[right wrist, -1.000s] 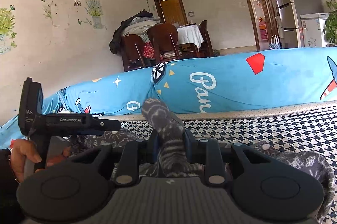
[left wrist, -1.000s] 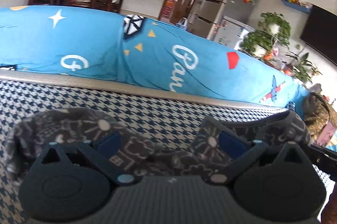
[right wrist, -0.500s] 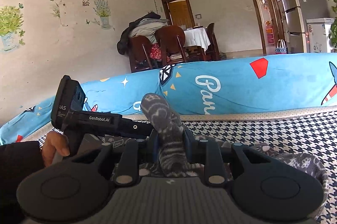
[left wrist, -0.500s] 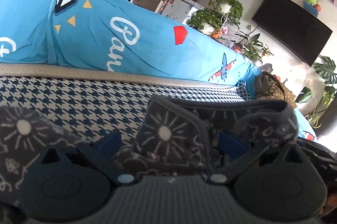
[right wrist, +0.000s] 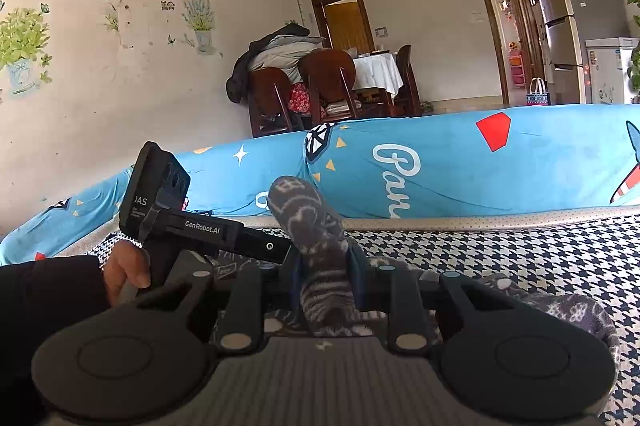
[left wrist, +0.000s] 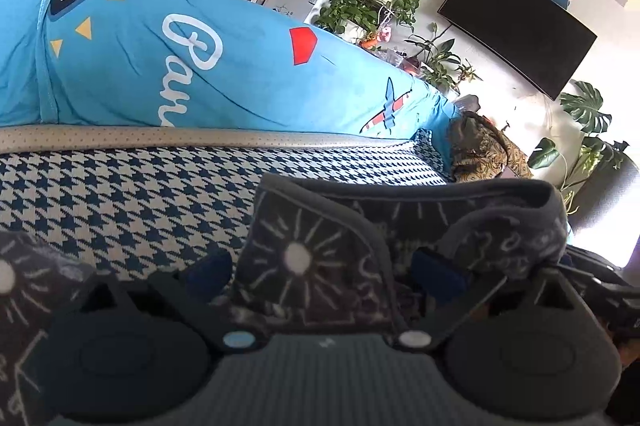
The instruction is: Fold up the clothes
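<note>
A dark grey fleece garment (left wrist: 312,258) with white sun drawings lies on the houndstooth sofa seat (left wrist: 120,193). My left gripper (left wrist: 322,268) is open, its blue pads (left wrist: 208,270) wide apart with a raised fold of the garment standing between them. In the right wrist view my right gripper (right wrist: 326,282) is shut on a bunched fold of the garment (right wrist: 308,226) that sticks up past its fingertips. The left gripper body (right wrist: 200,226), held by a hand (right wrist: 124,274), points in from the left, its tip close to the right gripper's fingers.
The sofa back in a blue printed cover (left wrist: 160,57) runs behind the seat. A brown patterned item (left wrist: 484,149) sits at the sofa's right end. Plants (left wrist: 384,5), a TV (left wrist: 520,21), a fridge (right wrist: 560,25) and dining chairs (right wrist: 312,81) stand beyond.
My left gripper has swung to the right, closer to the right gripper, and a garment fold now stands between its open fingers. The right gripper keeps its grip, barely moved.
</note>
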